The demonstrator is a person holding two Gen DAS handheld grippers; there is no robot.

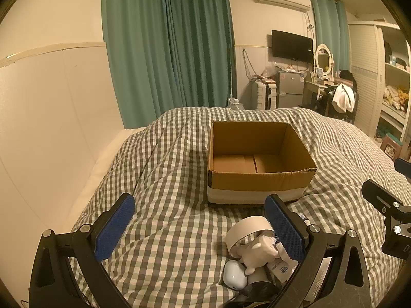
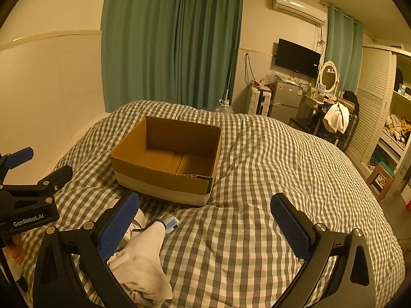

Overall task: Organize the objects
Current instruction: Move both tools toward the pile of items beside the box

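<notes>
You have the bed (image 1: 167,169) under both tools, covered with a grey and white checked blanket. The cardboard box (image 1: 259,177) is your landmark: it sits on the blanket with its top open, and I see nothing inside it.

Your left gripper (image 1: 200,224) hangs in front of the box, a little to its left, with the jaws spread wide and only blanket between the blue pads. Your right gripper (image 2: 205,220) hangs in front of the right corner of the box, also spread wide and holding nothing.

The things to organize lie in a small heap just in front of the box. There is a white cloth (image 2: 143,256), a roll of tape (image 1: 248,229), a white soft toy (image 1: 259,252) and a small pale blue case (image 1: 233,274). The heap touches the left gripper's right finger.
</notes>
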